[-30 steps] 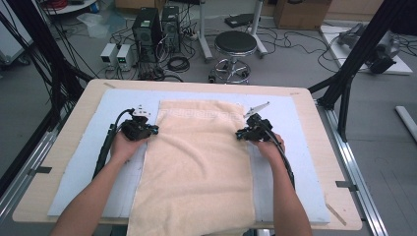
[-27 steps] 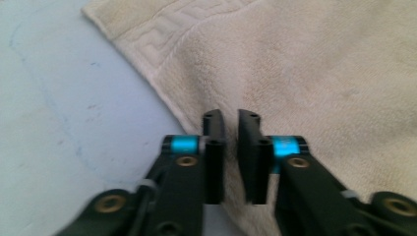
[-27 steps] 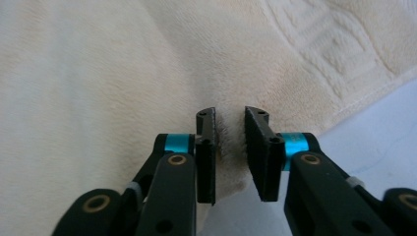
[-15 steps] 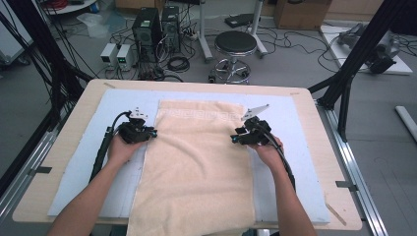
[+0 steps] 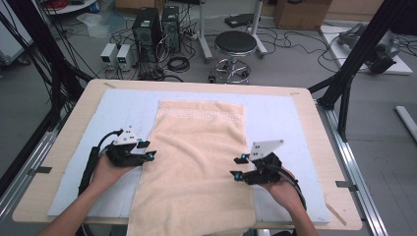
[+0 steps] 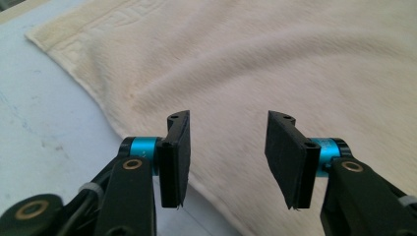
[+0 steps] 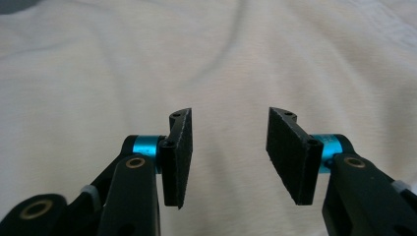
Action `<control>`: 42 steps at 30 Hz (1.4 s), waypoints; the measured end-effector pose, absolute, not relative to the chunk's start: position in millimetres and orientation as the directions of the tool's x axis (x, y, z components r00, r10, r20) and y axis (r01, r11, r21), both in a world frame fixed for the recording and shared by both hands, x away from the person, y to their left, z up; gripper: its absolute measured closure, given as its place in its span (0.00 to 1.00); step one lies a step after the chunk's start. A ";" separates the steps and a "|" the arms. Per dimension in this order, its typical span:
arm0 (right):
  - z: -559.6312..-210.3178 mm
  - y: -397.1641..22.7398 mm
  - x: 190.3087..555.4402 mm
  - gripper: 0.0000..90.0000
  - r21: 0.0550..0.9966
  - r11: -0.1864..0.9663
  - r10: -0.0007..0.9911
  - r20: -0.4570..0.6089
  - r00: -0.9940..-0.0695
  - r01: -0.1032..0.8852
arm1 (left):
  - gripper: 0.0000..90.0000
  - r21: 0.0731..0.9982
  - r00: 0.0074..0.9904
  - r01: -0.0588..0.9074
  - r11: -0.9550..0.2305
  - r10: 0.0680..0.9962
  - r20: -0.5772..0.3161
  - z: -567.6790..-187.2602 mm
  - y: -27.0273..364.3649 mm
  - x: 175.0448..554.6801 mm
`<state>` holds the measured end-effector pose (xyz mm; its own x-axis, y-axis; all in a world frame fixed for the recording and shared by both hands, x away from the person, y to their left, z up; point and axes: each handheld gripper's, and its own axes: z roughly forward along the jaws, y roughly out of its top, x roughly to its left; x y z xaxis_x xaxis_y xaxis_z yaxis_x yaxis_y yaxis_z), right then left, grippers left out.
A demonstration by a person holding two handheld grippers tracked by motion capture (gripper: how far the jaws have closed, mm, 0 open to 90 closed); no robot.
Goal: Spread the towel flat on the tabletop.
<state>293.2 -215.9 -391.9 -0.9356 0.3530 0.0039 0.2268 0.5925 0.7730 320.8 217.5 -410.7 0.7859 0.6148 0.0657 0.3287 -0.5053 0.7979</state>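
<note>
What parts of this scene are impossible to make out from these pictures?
- Towel: its near end runs past the bottom edge of the high view.
- The person: cut off by that edge above the forearms.
- Towel border pattern: soft and blurred in the left gripper view.
- Displays on the small boxes on the floor: too small to read.

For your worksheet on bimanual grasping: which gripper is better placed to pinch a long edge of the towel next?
Left. The left gripper has its open jaws straddling the towel edge; the right gripper, also open, sees towel surface but no edge.
</note>
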 end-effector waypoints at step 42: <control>-434.7 -215.2 277.0 0.76 0.687 0.673 0.352 0.027 -0.936 0.273 | 0.56 0.754 0.828 0.355 -0.553 0.560 0.021 -439.4 224.3 296.4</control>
